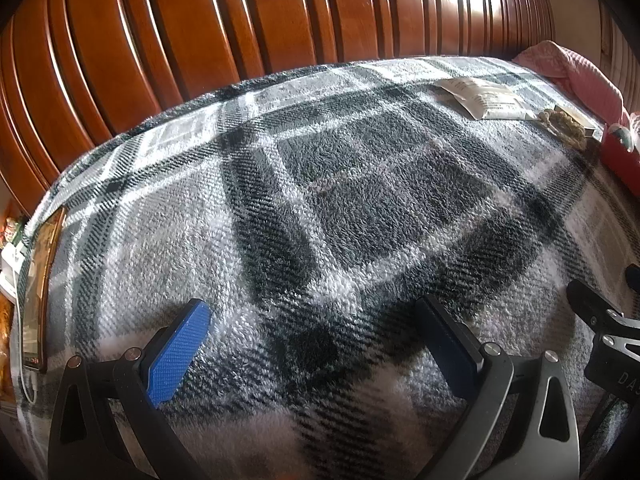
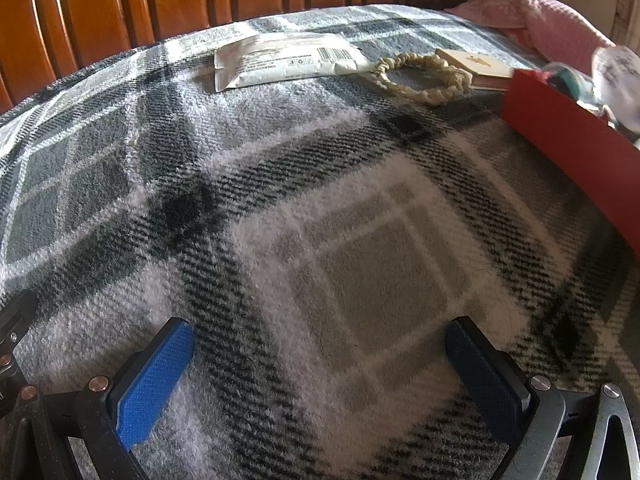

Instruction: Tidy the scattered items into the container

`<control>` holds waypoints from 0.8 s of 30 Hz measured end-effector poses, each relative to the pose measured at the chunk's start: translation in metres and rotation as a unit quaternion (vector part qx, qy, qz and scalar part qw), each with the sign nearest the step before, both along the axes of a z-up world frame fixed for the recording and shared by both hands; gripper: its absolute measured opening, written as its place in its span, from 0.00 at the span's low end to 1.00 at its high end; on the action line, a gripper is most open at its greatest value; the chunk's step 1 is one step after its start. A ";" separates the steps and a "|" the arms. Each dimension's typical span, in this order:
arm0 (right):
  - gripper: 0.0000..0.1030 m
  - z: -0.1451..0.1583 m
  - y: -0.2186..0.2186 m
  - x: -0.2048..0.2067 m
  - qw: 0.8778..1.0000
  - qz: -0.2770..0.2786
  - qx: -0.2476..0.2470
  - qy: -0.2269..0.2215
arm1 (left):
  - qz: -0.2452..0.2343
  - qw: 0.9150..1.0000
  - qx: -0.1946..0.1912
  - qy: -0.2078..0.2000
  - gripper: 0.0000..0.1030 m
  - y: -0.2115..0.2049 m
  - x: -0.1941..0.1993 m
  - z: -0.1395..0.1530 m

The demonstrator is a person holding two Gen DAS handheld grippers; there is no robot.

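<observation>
Nearest to the cameras, the left gripper (image 1: 314, 334) and the right gripper (image 2: 320, 354) both had their blue-padded fingers spread wide, with nothing between them, low over the grey, black and white checked fleece blanket (image 2: 280, 208).

Further to the right stood the red rectangular container (image 2: 568, 140), cut off by the edge of the right wrist view. Over its rim showed a clear plastic thing and something teal (image 2: 576, 80), too blurred to name. In the left wrist view only a red corner (image 1: 618, 158) of it was visible.

Beyond it, three loose items lay on the blanket near the headboard. The cream-coloured ruffled fabric hair band (image 2: 424, 76) formed a loop just left of the container. Its far right side touched or overlapped the small flat beige cardboard box (image 2: 476, 66), which was partly hidden behind the red wall. Left of the band lay the white flat plastic packet with printed text and a barcode (image 2: 288, 62).

Farthest were the brown wooden slatted headboard (image 2: 160, 0) and a pink knitted cloth (image 2: 552, 24). At the left edge of the left wrist view a dark phone (image 1: 40, 288) lay with a white cable.
</observation>
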State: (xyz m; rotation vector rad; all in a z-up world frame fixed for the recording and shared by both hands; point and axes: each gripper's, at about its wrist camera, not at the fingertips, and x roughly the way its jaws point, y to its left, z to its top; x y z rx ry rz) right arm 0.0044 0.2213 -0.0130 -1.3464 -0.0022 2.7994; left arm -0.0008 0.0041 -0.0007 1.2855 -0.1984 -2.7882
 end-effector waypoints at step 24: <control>1.00 0.008 -0.003 -0.005 1.000 0.000 0.000 0.000 | 0.002 1.000 0.005 -0.001 1.00 -0.002 0.001 -0.001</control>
